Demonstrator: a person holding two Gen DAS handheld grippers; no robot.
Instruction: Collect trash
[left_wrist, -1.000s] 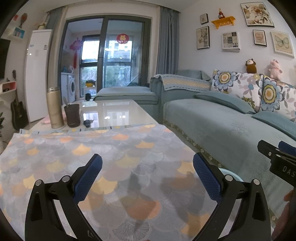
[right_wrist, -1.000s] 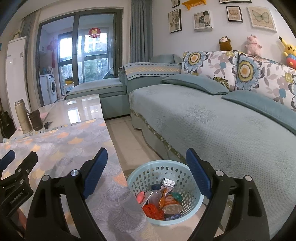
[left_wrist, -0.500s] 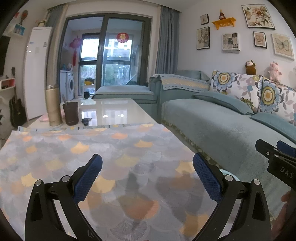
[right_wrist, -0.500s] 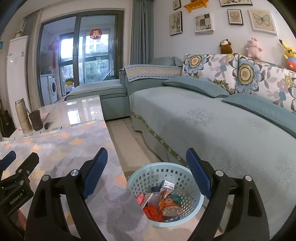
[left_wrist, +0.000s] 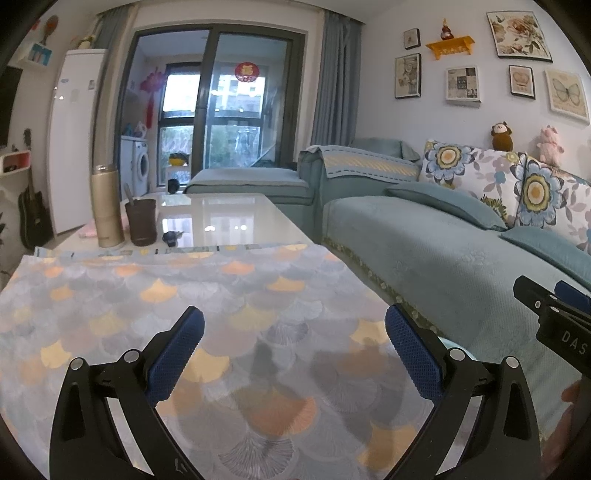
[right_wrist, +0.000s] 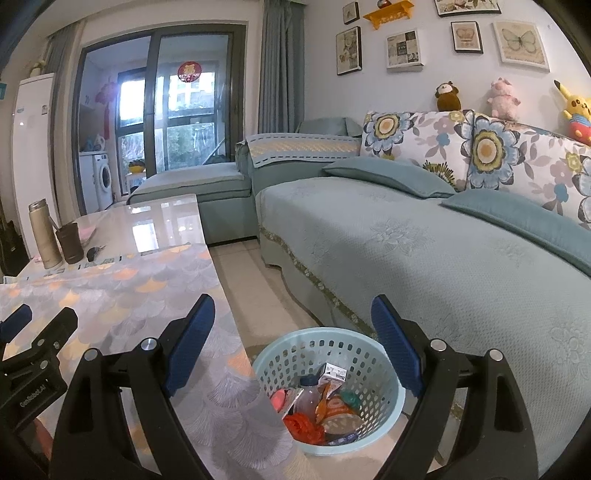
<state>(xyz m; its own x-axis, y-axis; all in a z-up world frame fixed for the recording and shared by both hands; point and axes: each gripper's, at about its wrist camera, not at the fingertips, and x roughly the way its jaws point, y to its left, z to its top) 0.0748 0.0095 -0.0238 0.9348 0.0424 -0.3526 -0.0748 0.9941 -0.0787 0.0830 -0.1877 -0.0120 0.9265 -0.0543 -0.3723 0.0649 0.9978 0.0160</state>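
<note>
A light blue perforated basket stands on the floor between the table and the sofa, holding several pieces of trash: a plastic bottle, a small carton and red wrappers. My right gripper is open and empty, above the basket. My left gripper is open and empty over the patterned tablecloth. The right gripper's side shows in the left wrist view; the left gripper's side shows in the right wrist view. No trash shows on the cloth.
A gold thermos, a dark cup and a small dark object stand on the glossy far part of the table. A teal sofa with floral cushions runs along the right. Tiled floor lies between table and sofa.
Both views have shifted slightly, as if the grippers lifted or tilted a little. Both grippers stay open and empty; the basket contents are unchanged.
</note>
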